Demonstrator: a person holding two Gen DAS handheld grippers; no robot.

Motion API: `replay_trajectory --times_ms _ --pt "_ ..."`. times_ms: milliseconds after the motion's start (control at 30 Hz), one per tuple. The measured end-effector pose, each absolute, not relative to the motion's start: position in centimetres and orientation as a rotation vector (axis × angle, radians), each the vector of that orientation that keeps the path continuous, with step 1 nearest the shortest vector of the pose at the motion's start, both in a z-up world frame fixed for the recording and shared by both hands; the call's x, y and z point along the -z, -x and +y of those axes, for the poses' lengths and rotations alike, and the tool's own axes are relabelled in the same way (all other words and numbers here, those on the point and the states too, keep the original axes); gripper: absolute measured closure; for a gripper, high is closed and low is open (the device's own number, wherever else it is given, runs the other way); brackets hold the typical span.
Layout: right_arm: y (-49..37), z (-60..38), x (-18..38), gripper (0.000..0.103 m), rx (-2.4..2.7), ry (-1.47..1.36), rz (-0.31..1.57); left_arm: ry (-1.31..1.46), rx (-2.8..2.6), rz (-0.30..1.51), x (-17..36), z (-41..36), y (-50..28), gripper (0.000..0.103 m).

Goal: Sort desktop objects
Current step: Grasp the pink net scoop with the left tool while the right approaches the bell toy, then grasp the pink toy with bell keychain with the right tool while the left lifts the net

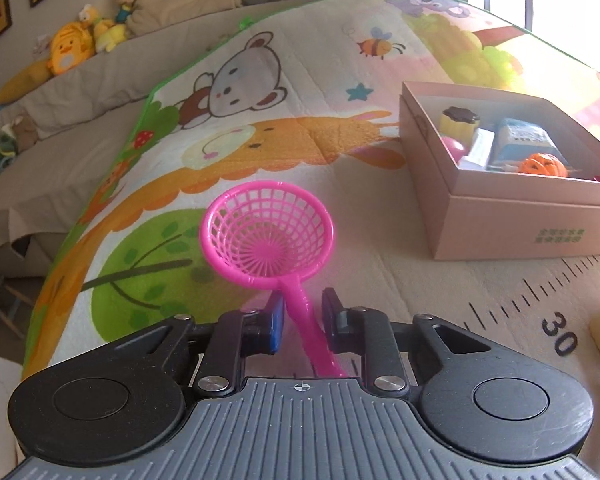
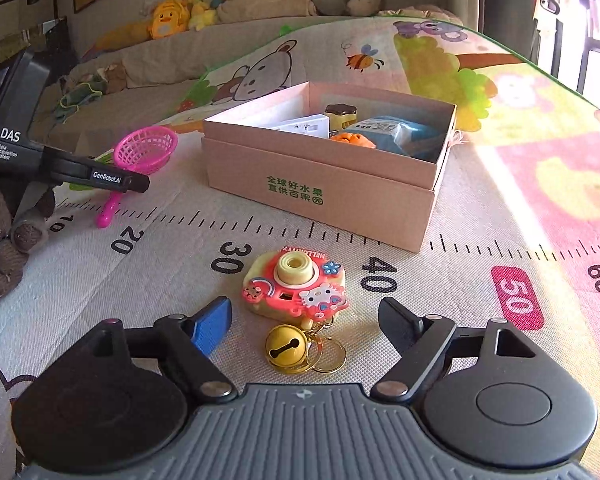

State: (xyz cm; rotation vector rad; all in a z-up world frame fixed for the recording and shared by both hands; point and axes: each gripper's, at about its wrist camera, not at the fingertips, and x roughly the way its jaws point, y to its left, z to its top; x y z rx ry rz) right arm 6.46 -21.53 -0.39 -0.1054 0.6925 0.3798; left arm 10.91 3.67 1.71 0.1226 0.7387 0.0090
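Cartoon play mat (image 2: 440,216) with printed ruler marks covers the work surface; plush toys (image 2: 172,20) line a cushioned ledge at the far left.

Far left on the mat — pink toy sieve (image 1: 268,232), a plastic mesh bowl on a thin handle. Judged very light and fairly stiff, though the slim handle may flex and the smooth plastic could slip or swing in a narrow pinch. Best hold looks to be the handle close to the bowl, so the basket end does not droop.

Left gripper (image 1: 302,312): jaws drawn in narrow around the sieve handle, which runs between the two pads. The left wrist view shows a sliver of gap on the right-hand side, so how firmly it is clamped is hard to read; taken as closed on the handle.

Centre, farther back: open pink cardboard box (image 2: 320,184), already holding several small items, including an orange pumpkin-like toy (image 2: 352,140) and a blue packet (image 2: 400,132).

Near centre, in front of the box — camera-shaped keychain (image 2: 296,284), rubbery face, with a gold bell (image 2: 286,346) and rings on the near side. Small, light, soft-edged; the body is the part to pinch, with the bell left dangling.

Right gripper (image 2: 306,316): jaws wide, empty, straddling the keychain without touching it.
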Motion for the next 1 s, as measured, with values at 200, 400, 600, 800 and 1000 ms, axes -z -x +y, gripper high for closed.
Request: replay_trajectory --times_ms 200,400,600,800,1000 --pt "-6.5 -21.5 0.4 0.018 -0.38 0.1 0.694 -0.112 0.135 0.759 -2.0 2.5 -5.8 0.083" --pt "-6.3 -21.3 0.4 0.018 -0.38 0.116 0.686 -0.196 0.322 0.775 -2.5 0.6 -0.9 0.053" --pt "-6.2 -21.2 0.4 0.018 -0.37 0.12 0.681 -0.197 0.215 0.685 -4.0 -0.2 -2.4 0.007" --pt "-6.2 -21.2 0.4 0.018 -0.363 0.123 0.68 -0.179 0.148 0.755 -2.3 -1.2 -6.9 0.006" --pt "-6.3 -21.1 0.5 0.018 -0.367 0.132 0.684 -0.226 0.148 0.724 -1.8 -1.7 -7.2 0.015"
